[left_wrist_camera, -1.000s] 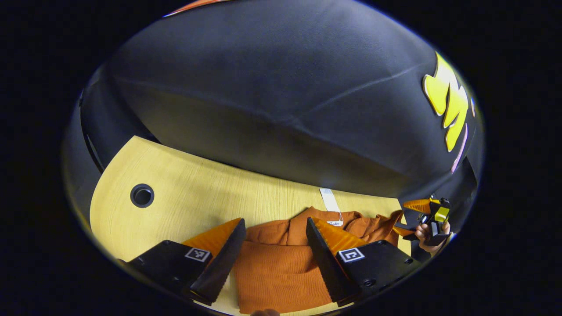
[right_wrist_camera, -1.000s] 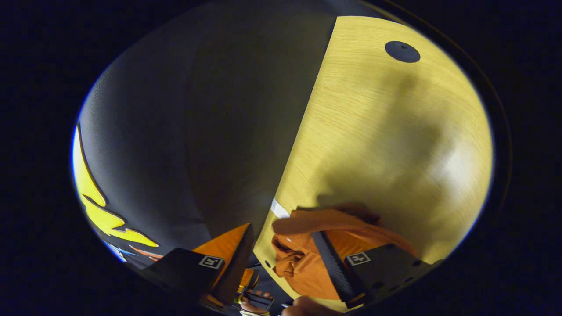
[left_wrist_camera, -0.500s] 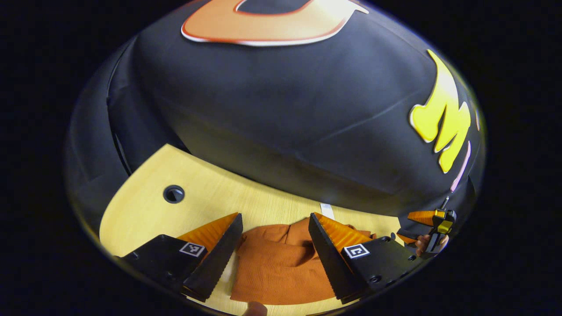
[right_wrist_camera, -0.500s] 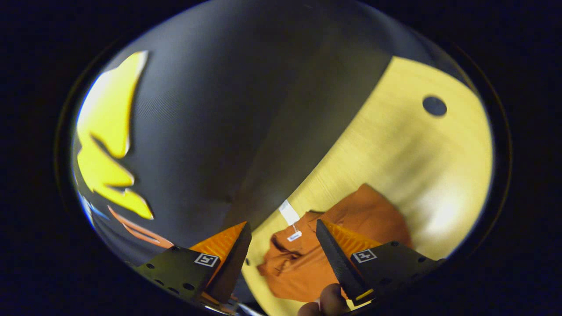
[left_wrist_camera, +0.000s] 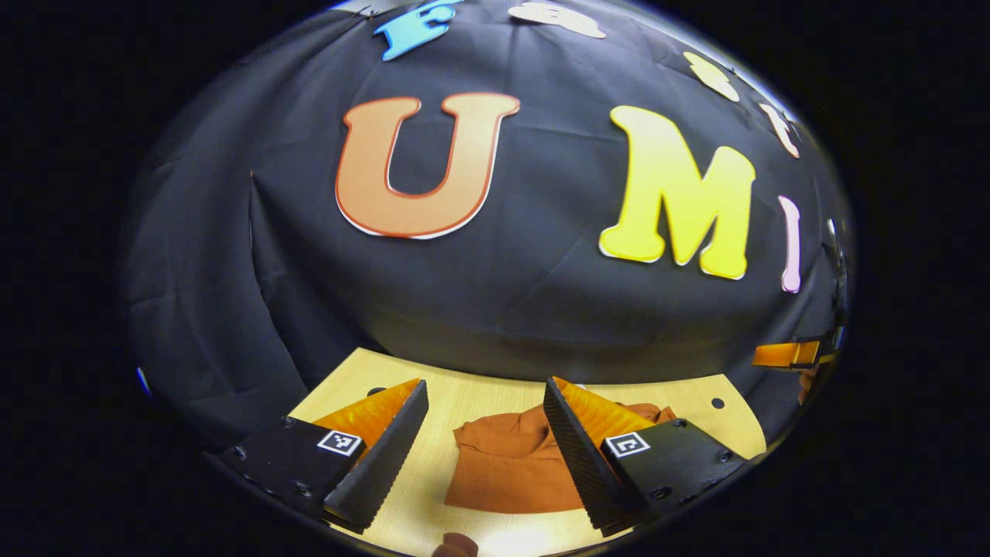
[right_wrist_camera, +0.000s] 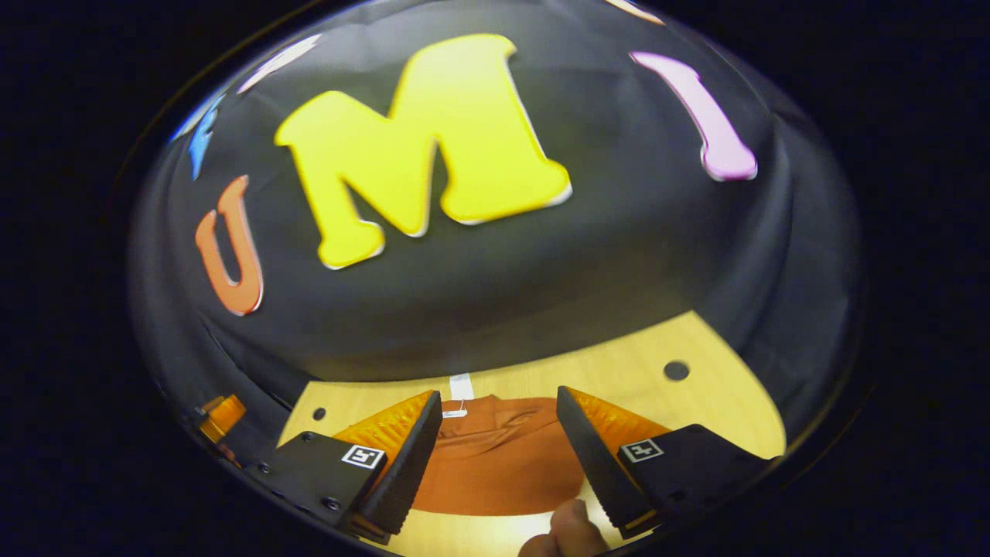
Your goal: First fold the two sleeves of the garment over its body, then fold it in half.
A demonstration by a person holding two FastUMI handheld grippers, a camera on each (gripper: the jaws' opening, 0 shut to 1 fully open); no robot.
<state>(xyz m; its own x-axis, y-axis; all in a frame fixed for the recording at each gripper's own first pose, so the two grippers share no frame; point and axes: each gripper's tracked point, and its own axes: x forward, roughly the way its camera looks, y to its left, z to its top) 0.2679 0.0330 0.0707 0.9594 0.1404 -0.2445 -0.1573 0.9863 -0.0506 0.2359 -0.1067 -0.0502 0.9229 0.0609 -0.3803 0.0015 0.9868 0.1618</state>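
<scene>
Black cloth backs the booth, and a pale wood-grain bench (left_wrist_camera: 472,402) runs below it with small round holes in its top. On the bench a rust-orange ribbed knit garment (left_wrist_camera: 506,468) is seen lying as a compact, roughly rectangular bundle; in the right gripper view the garment (right_wrist_camera: 503,456) lies flat with a rumpled edge toward the wall. No sleeve is seen spread out to either side, so both sleeve folds and the halving are judged done, though the layers cannot be counted. The left tongs (left_wrist_camera: 483,456) are held wide apart above the bench with nothing between them. The right tongs (right_wrist_camera: 495,456) are likewise spread wide and empty, a fingertip (right_wrist_camera: 568,530) showing below. A white tag (right_wrist_camera: 460,387) is seen at the garment's far edge, with a smaller one beside it; any print on them is too small to be read.
</scene>
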